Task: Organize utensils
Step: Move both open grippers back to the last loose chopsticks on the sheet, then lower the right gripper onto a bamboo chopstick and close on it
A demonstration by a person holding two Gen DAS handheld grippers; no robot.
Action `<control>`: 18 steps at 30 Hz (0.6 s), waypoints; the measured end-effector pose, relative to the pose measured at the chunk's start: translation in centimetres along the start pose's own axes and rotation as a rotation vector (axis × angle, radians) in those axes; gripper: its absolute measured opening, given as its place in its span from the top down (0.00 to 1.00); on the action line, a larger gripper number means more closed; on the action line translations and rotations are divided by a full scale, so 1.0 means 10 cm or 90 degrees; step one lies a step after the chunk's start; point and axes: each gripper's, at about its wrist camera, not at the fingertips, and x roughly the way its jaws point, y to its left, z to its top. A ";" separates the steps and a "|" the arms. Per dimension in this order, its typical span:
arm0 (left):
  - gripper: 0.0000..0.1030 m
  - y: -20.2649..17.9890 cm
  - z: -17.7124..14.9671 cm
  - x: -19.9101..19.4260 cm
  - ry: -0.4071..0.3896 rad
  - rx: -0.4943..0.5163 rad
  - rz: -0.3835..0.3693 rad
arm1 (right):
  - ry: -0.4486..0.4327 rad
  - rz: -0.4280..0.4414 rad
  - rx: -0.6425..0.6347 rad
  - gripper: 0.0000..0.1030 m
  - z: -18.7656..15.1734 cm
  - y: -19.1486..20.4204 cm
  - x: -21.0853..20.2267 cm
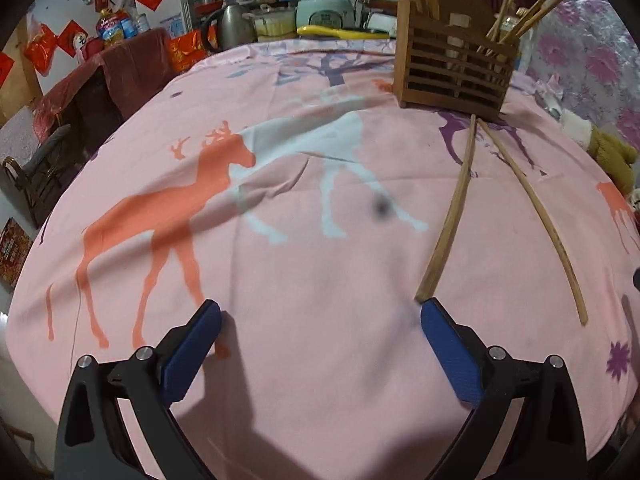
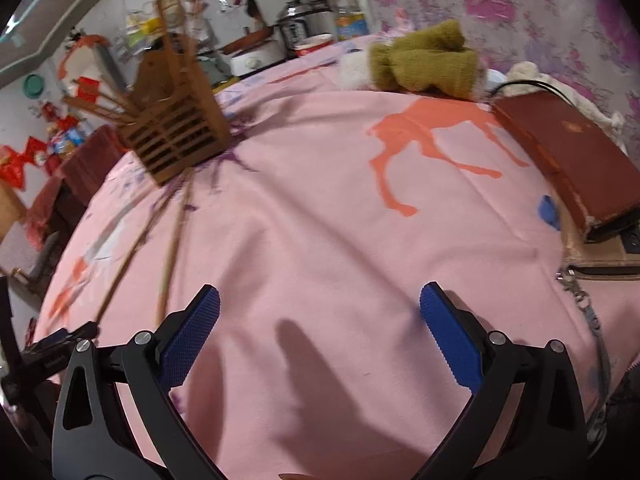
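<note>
Chopsticks (image 1: 452, 216), two, lie before one holder (image 1: 454, 70); left gripper (image 1: 320, 312) and right gripper (image 2: 320, 300) wide, empty.

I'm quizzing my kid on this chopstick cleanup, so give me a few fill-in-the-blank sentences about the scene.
1. ____ loose chopsticks lie on the pink tablecloth.
2. The wooden holder already contains ____.
3. The left gripper and right gripper are both ____.

Answers: two; chopsticks; open
</note>
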 end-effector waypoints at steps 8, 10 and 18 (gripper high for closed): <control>0.04 -0.10 -0.05 -0.08 -0.044 0.025 0.040 | -0.007 0.049 -0.148 0.06 -0.22 0.47 -0.09; 0.04 -0.09 -0.06 -0.08 -0.048 0.026 0.039 | 0.004 0.053 -0.155 0.06 -0.24 0.49 -0.07; 0.05 -0.22 -0.11 -0.13 -0.081 0.067 0.087 | 0.048 0.036 -0.151 0.06 -0.28 0.49 0.06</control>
